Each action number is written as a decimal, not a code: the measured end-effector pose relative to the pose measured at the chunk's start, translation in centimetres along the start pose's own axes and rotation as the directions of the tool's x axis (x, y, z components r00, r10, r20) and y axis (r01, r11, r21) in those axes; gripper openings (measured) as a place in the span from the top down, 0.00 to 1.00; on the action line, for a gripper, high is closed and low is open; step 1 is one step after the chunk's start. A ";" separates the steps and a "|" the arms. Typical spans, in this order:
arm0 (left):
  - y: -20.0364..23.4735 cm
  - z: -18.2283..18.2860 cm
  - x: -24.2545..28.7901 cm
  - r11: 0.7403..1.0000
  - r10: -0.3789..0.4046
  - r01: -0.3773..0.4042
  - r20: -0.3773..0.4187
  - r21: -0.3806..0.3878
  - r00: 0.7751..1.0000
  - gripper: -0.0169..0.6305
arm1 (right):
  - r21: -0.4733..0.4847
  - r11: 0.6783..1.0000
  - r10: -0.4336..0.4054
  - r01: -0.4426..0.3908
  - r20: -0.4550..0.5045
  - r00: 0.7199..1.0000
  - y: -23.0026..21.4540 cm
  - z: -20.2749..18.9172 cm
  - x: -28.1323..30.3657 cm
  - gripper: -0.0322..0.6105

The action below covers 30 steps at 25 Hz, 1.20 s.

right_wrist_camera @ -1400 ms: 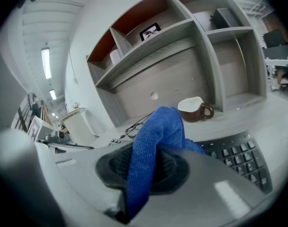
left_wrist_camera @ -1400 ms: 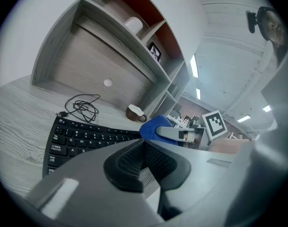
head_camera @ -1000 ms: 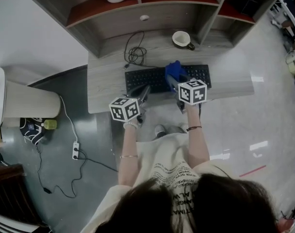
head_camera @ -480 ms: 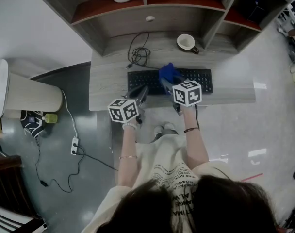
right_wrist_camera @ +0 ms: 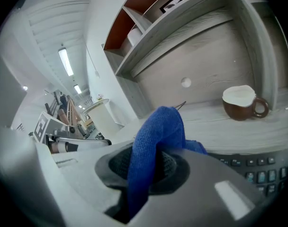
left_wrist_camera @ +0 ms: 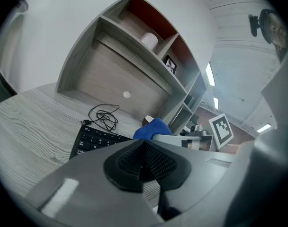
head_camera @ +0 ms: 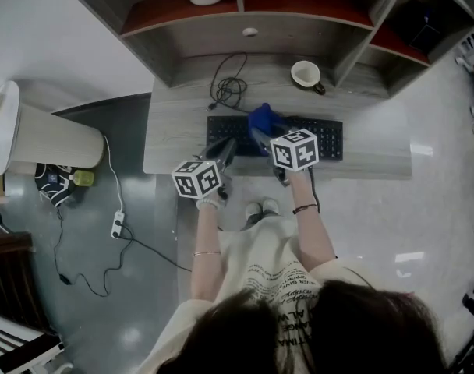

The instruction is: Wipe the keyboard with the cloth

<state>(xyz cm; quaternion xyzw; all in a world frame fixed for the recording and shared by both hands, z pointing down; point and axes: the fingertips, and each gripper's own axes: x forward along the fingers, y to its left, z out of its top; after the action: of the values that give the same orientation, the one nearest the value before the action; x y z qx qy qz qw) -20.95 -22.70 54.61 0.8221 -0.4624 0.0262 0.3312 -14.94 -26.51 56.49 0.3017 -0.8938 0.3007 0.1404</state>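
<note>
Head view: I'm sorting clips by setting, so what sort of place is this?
Probably an office or lab workstation: a wooden desk with a shelf hutch, a black keyboard and a cup on it, and a power strip on the floor.

Left gripper (head_camera: 228, 148) fingers pressed together, right gripper (head_camera: 260, 137) fingers clamped on cloth (head_camera: 262, 118), both forearms forward
</note>
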 end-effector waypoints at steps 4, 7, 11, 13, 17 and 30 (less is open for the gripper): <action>0.5 0.0 -0.2 0.999 0.033 -0.032 0.017 -0.015 0.999 0.98 | 0.000 1.000 0.030 -0.030 -0.012 0.999 0.1 0.1 0.5 0.86; 0.8 0.1 -0.4 0.998 0.055 -0.054 0.030 -0.027 0.998 0.98 | -0.003 0.999 0.053 -0.053 -0.024 0.998 0.3 0.0 0.9 0.86; 1.0 0.2 -0.7 0.995 0.091 -0.090 0.043 -0.035 0.995 0.98 | 0.006 0.997 0.080 -0.080 -0.029 0.996 0.3 0.0 1.1 0.86; 0.9 0.2 -0.7 0.994 0.103 -0.101 0.051 -0.037 0.993 0.98 | 0.008 0.996 0.089 -0.089 -0.030 0.996 0.4 0.0 1.0 0.86; 1.4 0.3 -1.4 0.990 0.134 -0.131 0.074 -0.043 0.988 0.98 | 0.001 0.993 0.116 -0.116 -0.039 0.993 1.1 -0.2 1.7 0.86; 3.1 1.0 -3.0 0.984 0.175 -0.172 0.089 -0.038 0.981 0.98 | 0.018 0.988 0.151 -0.151 -0.037 0.988 2.9 0.0 3.5 0.86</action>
<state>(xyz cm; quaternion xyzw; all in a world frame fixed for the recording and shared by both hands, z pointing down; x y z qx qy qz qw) -25.29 -22.12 54.38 0.7738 -0.5475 0.0102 0.3184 -19.46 -26.30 56.73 0.2285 -0.9090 0.3228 0.1319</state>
